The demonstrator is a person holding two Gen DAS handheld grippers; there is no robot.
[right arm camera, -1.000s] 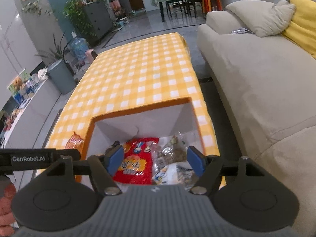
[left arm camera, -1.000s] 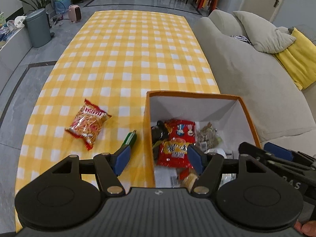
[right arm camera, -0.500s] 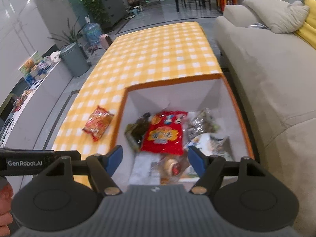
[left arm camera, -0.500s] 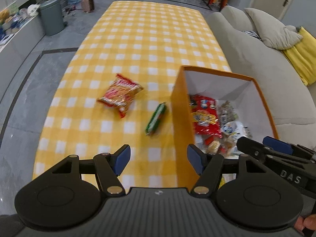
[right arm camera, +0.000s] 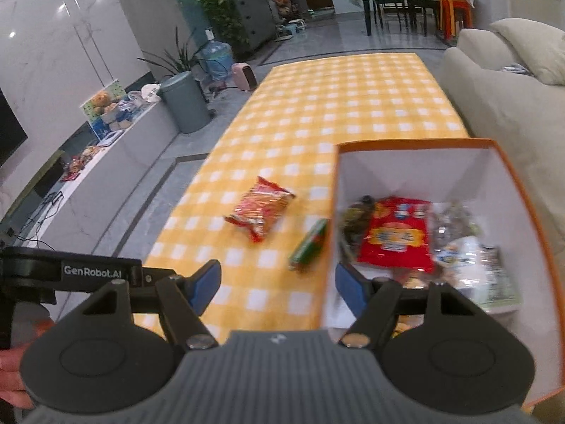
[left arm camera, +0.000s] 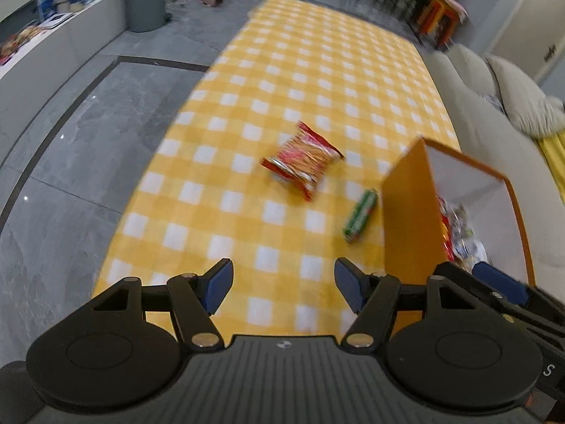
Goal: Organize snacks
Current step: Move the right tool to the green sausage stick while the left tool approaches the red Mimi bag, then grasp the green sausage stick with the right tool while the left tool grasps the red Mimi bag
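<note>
On the yellow-checked surface a red snack bag and green packet lie outside the orange box, so my left tongs hang apart and empty, my right tongs closing on nothing, ready to collect them

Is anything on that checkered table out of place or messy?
Two snacks lie loose on the tablecloth outside the orange box: a red-orange chip bag and a green stick pack lying beside the box's wall. The other snacks are piled inside. Nothing looks spilled or torn.
</note>
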